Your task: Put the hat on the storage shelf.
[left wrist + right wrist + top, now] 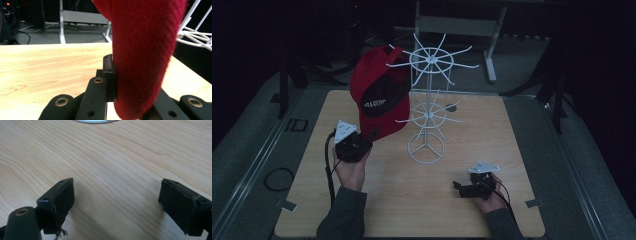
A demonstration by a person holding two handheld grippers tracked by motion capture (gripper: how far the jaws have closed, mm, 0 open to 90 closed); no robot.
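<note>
My left tongs [367, 137] were clamped on the fuzzy brim of the red cap [377, 95], its knit-like pile bulging between the flat black pads [110, 75], the cap hanging off a prong at the far left of the white wire rack [428, 100]. That spindly rack, two wheels of spokes over a ring base, stood mid-worktop [462, 200] on pale wood grain. My right tongs [117, 202] rested near right, spread apart over bare wood.

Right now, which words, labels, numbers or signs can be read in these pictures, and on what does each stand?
"ID": pale letters on the dark floor mat, left of the wooden table.
White print on the black front panel of the red cap: too blurred to read.
Neither gripper view shows any text.
</note>
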